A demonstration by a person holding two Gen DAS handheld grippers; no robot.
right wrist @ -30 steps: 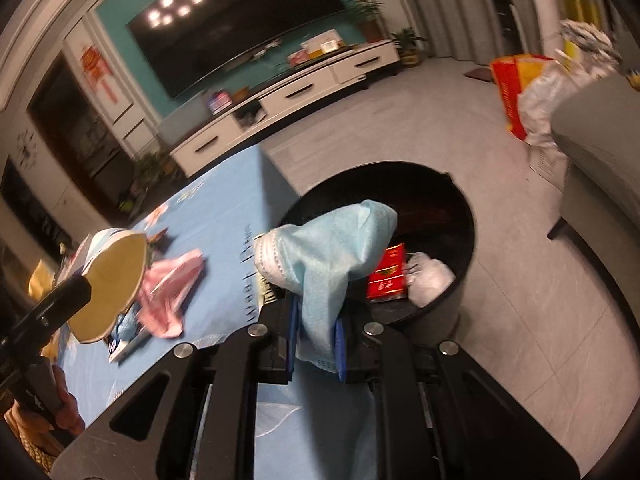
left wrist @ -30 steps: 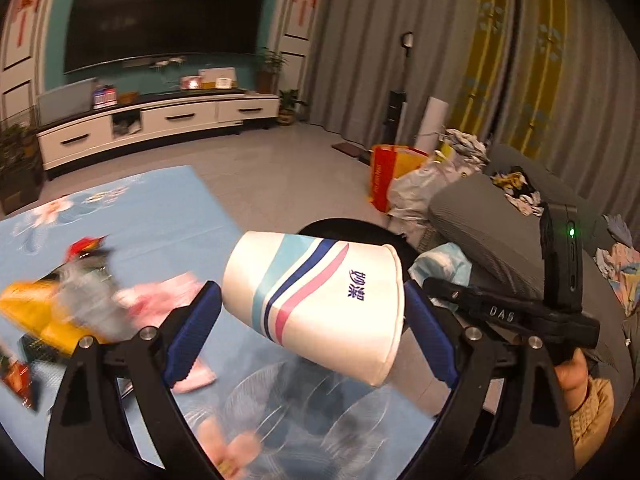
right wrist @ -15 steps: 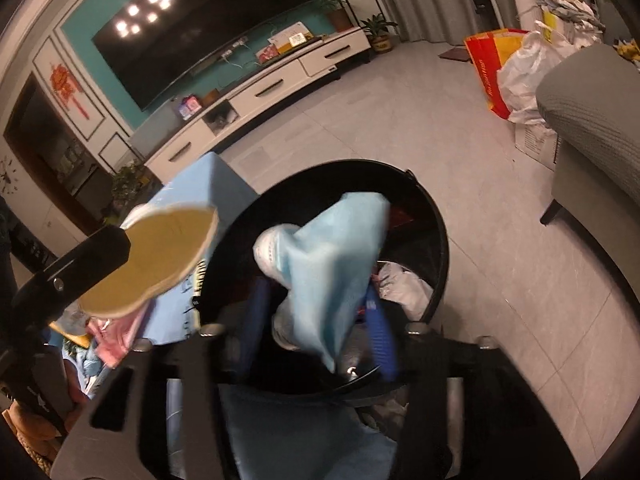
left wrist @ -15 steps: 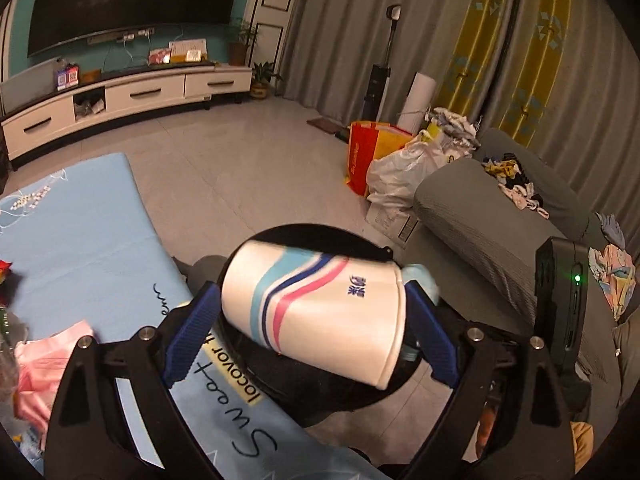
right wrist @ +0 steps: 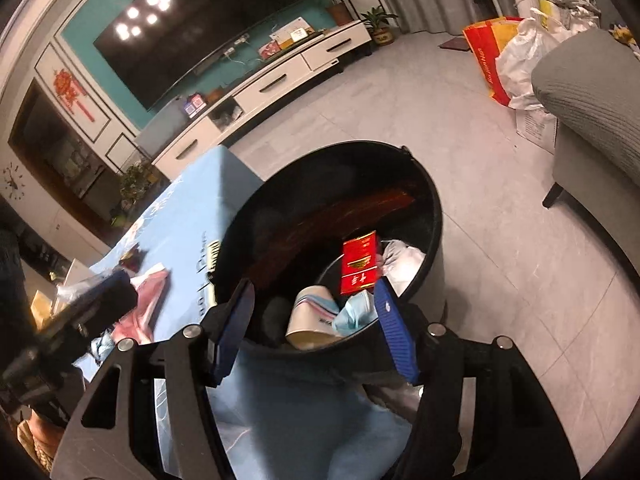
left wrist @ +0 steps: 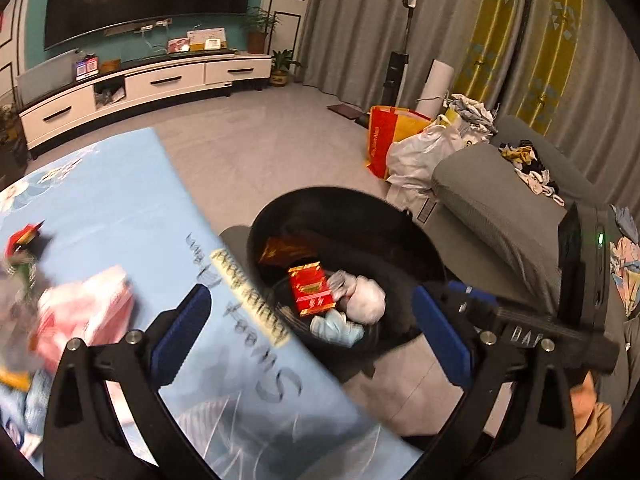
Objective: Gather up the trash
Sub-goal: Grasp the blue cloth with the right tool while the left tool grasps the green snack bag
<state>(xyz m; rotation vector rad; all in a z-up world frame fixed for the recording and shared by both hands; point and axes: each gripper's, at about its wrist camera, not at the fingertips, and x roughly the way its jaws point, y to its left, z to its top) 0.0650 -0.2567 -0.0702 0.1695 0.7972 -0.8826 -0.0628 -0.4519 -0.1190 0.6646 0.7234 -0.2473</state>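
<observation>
Lying tilted in black bin (right wrist: pixel 434 216): striped paper cup (right wrist: pixel 312 316), crumpled blue mask (right wrist: pixel 354 314).

One round black plastic trash bin (right wrist: pixel 434 216) holds one flat red cardboard packet (right wrist: pixel 359 263), one white paper cup with pink and blue stripes (right wrist: pixel 313 316), one crumpled light-blue cloth (right wrist: pixel 354 312) and one crumpled white wad (right wrist: pixel 404 262) at 3 o'clock. Two blue-padded grippers appear, one per hand.

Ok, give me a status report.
Both tongs, left and right, open, empty. Cup and blue mask in bin. Nothing in the way.
</observation>
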